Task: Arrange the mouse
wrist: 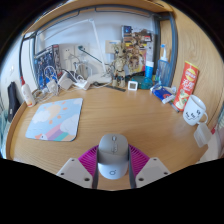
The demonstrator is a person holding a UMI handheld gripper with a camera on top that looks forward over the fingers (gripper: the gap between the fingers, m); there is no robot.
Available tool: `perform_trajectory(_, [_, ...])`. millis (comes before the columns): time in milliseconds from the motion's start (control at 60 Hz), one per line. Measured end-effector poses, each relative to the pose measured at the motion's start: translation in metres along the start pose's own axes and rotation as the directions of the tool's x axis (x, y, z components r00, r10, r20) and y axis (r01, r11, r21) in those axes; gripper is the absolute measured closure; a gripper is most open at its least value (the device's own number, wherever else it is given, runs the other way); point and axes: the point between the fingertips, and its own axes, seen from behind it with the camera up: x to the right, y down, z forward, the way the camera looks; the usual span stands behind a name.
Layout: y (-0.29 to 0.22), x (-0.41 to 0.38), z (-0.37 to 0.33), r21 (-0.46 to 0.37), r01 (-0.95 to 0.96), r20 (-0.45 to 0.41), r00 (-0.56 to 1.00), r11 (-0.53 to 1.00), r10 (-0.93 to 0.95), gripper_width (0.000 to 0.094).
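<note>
A grey computer mouse [112, 156] sits between the two fingers of my gripper [112, 163], its nose pointing away from me. Both magenta pads [90, 160] press against its sides, so the gripper is shut on it. The mouse is held low over the near edge of the round wooden table [130, 115]. A pastel mouse mat [55, 119] lies on the table beyond and to the left of the fingers.
A white mug with a face [194, 111] stands on the right, with a red snack bag [186, 84] behind it. A blue bottle [150, 72], a small clock [133, 86], bottles and cables crowd the table's far edge.
</note>
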Motion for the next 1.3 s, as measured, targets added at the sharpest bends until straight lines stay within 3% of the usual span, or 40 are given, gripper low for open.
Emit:
perform_trajectory(117, [0.001, -0.003, 0.0, -0.01, 0.01, 0.02, 1.0, 1.0, -0.01, 0.0618])
perform_trajectory(417, [-0.01, -0.008, -0.005, -0.071, 0.036, 0.039, 0.999, 0.997, -0.034, 0.0628])
perform_trajectory(717, [-0.214, -0.067, -0.066, 0.224, 0.083, 0.054, 0.994, 0.971, -0.097, 0.0627])
perform_trajectory(850, [-0.271, -0.129, -0.069, 0.279, 0.102, 0.112, 0.984, 0.955, -0.137, 0.0626])
perform_trajectory(1000, [-0.256, -0.203, -0.022, 0.22, 0.105, 0.175, 0.974, 0.97, -0.145, 0.0627])
perform_trajectory(1300, [-0.123, -0.26, 0.078, -0.005, 0.187, 0.204, 0.962, 0.982, -0.182, 0.0628])
